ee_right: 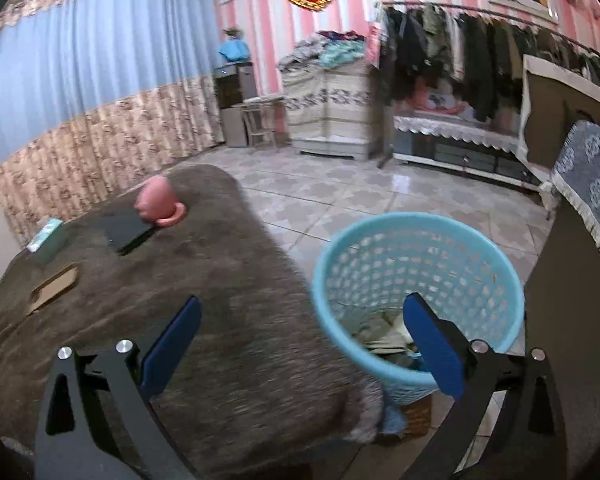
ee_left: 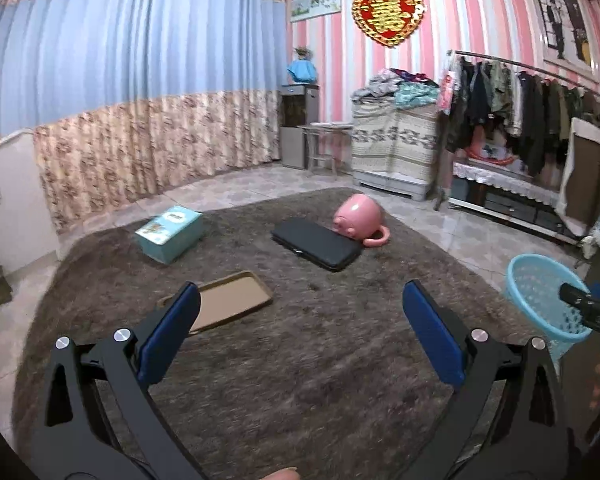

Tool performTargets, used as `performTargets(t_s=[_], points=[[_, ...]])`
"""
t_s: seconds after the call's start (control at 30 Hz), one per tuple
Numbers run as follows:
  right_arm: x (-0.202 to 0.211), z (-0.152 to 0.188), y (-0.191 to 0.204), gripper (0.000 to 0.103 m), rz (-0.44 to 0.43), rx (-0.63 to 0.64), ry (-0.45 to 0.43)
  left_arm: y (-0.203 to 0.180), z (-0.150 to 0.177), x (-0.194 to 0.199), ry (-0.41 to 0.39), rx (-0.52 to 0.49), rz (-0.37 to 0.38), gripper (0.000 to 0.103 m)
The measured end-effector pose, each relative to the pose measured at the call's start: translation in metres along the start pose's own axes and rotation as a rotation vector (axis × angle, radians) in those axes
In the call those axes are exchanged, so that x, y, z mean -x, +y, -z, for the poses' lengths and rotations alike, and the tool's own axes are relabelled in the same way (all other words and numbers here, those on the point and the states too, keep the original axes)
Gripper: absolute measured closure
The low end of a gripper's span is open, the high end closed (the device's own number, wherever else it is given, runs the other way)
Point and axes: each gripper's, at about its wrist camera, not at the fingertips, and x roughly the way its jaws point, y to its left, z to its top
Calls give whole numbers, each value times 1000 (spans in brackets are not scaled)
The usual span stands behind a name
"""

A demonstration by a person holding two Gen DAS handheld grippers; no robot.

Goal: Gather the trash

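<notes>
A light blue plastic basket (ee_right: pixel 418 296) stands on the tiled floor by the rug's right edge, with crumpled paper (ee_right: pixel 380 332) inside; it also shows in the left wrist view (ee_left: pixel 544 300). My right gripper (ee_right: pixel 302 312) is open and empty, hovering at the basket's near left rim. My left gripper (ee_left: pixel 302 300) is open and empty above the brown rug (ee_left: pixel 300 360). On the rug lie a flat cardboard piece (ee_left: pixel 228 300), a teal box (ee_left: pixel 170 232), a black case (ee_left: pixel 316 242) and a tipped pink mug (ee_left: pixel 360 220).
A clothes rack (ee_left: pixel 520 108) and low bench stand at the right wall. A covered cabinet (ee_left: pixel 392 140) and small stool are at the back. A dark cabinet with a patterned cloth (ee_right: pixel 580 240) stands right of the basket. Curtains cover the left wall.
</notes>
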Motion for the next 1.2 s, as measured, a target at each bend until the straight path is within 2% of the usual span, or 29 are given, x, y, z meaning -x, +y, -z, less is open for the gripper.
performTargets(t_s=[0.13,0.4,0.8,1.2], points=[[24,2,24,4,-39,43,-28,10,5,13,6,30,-22,5],[63,13,55,4,-75,101,-80,26,15,47,-20,65,10,5],[94,38,98,4,-98,191,-133,39,27,74,-63,78,-6,5],[114,50,107,4,-110,207,-175,35,39,84,-85,52,21,5]])
